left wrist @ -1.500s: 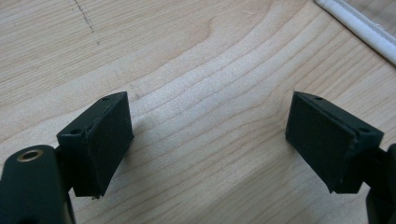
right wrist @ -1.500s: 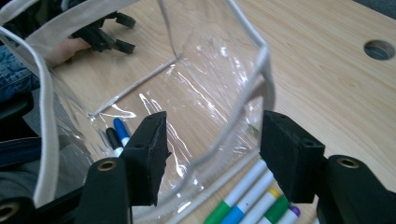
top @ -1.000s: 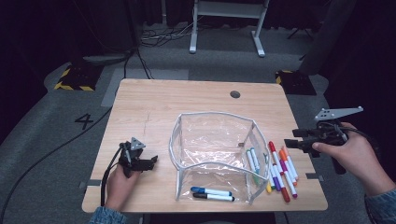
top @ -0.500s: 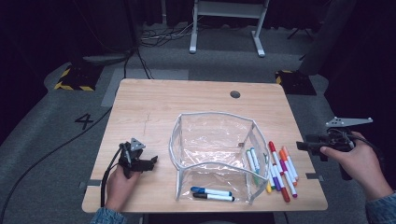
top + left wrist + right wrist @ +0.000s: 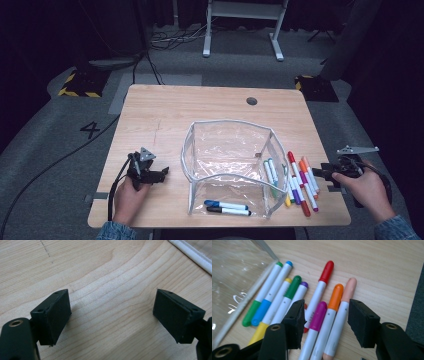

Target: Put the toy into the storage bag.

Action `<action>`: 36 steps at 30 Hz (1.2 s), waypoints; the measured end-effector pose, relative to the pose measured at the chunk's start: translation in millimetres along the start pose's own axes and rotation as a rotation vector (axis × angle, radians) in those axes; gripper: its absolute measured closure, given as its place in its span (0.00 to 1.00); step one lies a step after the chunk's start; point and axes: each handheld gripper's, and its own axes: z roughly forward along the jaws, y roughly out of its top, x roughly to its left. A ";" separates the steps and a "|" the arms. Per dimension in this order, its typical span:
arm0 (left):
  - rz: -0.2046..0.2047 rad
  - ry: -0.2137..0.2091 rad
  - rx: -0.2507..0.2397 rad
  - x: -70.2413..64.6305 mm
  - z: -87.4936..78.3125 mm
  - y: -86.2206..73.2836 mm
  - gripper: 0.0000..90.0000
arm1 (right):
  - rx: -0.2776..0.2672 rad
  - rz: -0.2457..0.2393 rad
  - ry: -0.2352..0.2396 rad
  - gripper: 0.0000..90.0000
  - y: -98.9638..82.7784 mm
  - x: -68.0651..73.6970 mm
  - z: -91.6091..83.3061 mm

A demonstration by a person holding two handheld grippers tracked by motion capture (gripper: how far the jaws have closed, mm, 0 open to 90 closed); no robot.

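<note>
A row of several coloured markers [image 5: 299,182] lies on the wooden table [image 5: 200,105], right of a clear plastic pouch [image 5: 227,122]. My right gripper [image 5: 321,172] hovers low at the right end of that row. In the right gripper view its jaws [image 5: 325,312] stand open and have just been closing. The magenta marker [image 5: 319,315], orange marker [image 5: 336,297] and peach marker [image 5: 347,292] lie between them, and the pads press on none of them. My left gripper [image 5: 161,173] rests at the table's left, open [image 5: 111,297] over bare wood with nothing in it.
A blue and a black marker [image 5: 227,207] lie inside the pouch at its front. The red marker [image 5: 325,272] and several others lie between my right jaws and the pouch wall [image 5: 234,270]. The pouch's white rim [image 5: 190,255] is close to my left gripper. The table's right edge is just beside my right hand.
My right gripper has sunk toward the table and now sits low over the markers, its jaws narrower than before. The left hand and gripper have stayed put.
</note>
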 end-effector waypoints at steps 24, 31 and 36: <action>0.000 0.000 0.000 0.0 0.0 0.0 0.17 | 0.149 0.058 -0.179 0.85 -8.6 -31.6 52.8; 0.000 0.000 0.000 0.0 0.0 0.0 0.17 | 0.100 0.068 -0.150 0.85 -5.3 -29.3 40.0; 0.000 0.000 0.000 0.0 0.0 0.0 0.17 | 0.064 0.054 -0.109 0.85 4.1 -21.6 22.3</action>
